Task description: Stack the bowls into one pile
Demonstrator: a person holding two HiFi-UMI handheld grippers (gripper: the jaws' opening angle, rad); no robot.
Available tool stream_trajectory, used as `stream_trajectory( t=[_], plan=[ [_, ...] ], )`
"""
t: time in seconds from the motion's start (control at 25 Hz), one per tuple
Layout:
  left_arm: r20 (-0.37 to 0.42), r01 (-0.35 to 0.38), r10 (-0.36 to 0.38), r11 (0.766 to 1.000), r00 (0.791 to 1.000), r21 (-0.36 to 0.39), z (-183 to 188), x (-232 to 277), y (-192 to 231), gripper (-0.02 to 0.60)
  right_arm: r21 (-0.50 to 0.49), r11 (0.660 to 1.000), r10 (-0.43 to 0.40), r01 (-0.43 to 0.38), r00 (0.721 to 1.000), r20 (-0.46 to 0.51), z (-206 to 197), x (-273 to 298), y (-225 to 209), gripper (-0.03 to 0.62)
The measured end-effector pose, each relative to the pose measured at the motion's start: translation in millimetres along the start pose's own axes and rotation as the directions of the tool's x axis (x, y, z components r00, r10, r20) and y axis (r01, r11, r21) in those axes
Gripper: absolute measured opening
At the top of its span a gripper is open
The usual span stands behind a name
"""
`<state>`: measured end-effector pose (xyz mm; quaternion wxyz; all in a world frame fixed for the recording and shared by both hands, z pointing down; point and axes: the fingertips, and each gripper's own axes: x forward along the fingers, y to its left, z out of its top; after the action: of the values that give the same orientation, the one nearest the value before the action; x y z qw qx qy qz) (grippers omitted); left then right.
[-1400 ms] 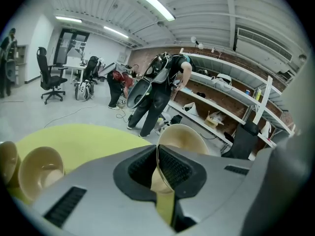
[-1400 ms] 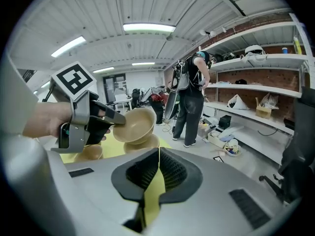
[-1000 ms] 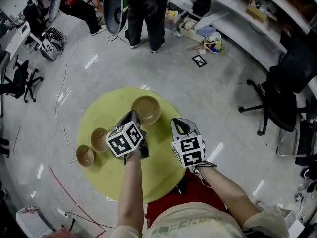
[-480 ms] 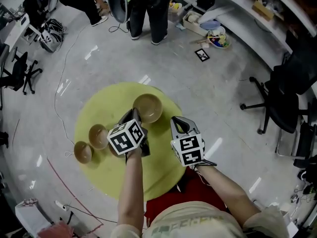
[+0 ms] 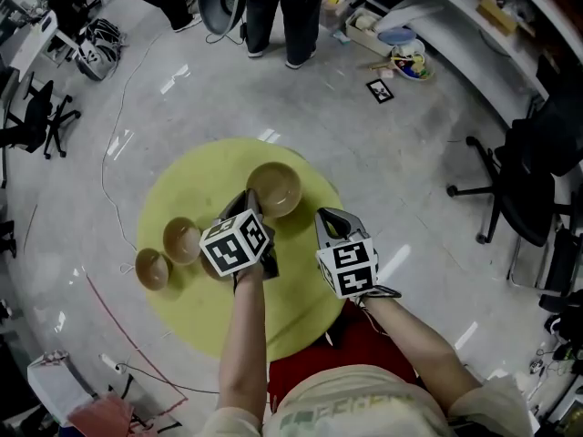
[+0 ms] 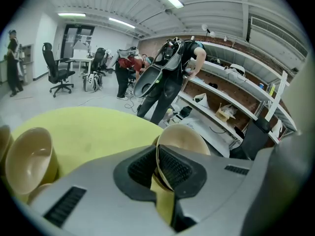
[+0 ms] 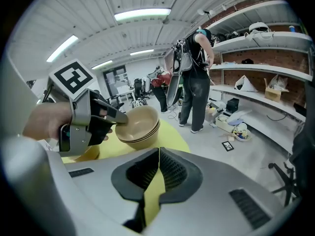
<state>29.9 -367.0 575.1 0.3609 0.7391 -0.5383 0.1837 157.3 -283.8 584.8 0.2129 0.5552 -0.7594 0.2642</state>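
A nested stack of large tan bowls (image 5: 274, 189) sits at the far side of the round yellow table (image 5: 301, 289). My left gripper (image 5: 250, 204) is shut on the near rim of that stack. The rim (image 6: 182, 139) runs between the jaws of the left gripper (image 6: 156, 154) in its own view. The right gripper view shows the stack (image 7: 140, 124) slightly tilted in the left gripper (image 7: 115, 118); I cannot tell whether it touches the table. Two smaller tan bowls (image 5: 182, 240) (image 5: 152, 269) stand at the table's left. My right gripper (image 5: 330, 218) hovers to the right of the stack, shut and empty (image 7: 158, 156).
A person (image 5: 282, 7) stands beyond the table near shelving with boxes. A fiducial marker (image 5: 380, 90) lies on the floor. Black office chairs (image 5: 524, 180) stand at the right and far left. Cables (image 5: 114, 180) trail across the grey floor left of the table.
The head view has drifted a little. Both grippers and the bowls keep much the same places on the table, with the left one still shut on the stack's rim.
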Motion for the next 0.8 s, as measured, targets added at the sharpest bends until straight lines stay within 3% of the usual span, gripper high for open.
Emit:
stream_trajectory(
  t=[0.8],
  plan=[
    [0.037, -0.071, 0.065, 0.978, 0.997, 0.194, 3.3, 3.5, -4.4, 0.034, -0.006, 1.000, 0.000, 0.000, 1.000, -0.030, -5.4, 5.3, -0.9, 0.037]
  ],
)
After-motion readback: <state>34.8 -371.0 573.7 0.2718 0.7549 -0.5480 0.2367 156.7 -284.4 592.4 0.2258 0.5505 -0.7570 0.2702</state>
